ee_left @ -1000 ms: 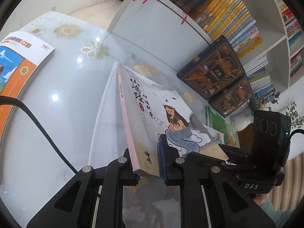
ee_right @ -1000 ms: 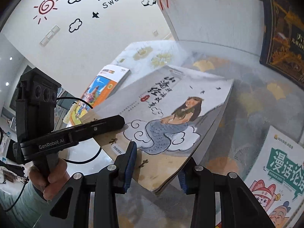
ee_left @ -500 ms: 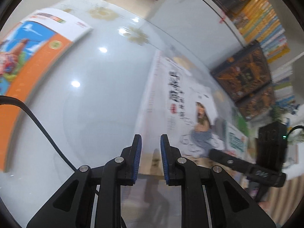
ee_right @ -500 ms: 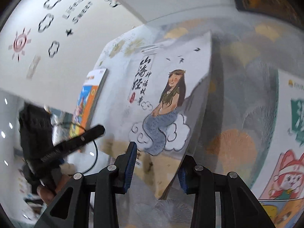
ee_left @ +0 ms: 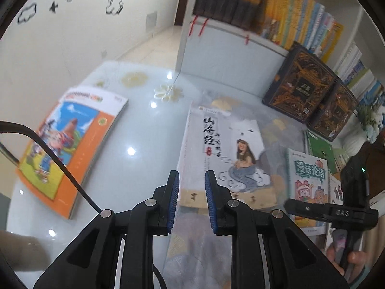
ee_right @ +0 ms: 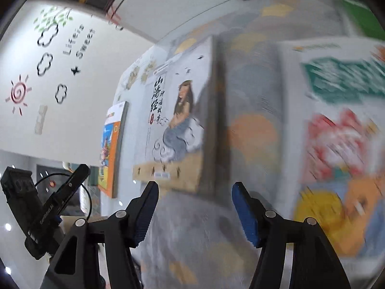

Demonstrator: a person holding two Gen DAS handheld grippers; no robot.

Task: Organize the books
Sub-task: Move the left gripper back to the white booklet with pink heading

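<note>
Risk: the pale paperback with a mermaid drawing on its cover lies flat on the glossy glass tabletop, free of both tools, so a fresh pinch on its low edge may slide it. The left gripper hangs just above its near edge, jaws narrow but opening, nothing between them. The right gripper is spreading wide, empty. The orange-bordered picture book lies well apart. Containers: the white bookcase carries upright dark and yellow volumes; its lower contents cannot be told.

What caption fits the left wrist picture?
Left gripper, jaws opening and empty, above the mermaid book lying flat on the table.
</note>
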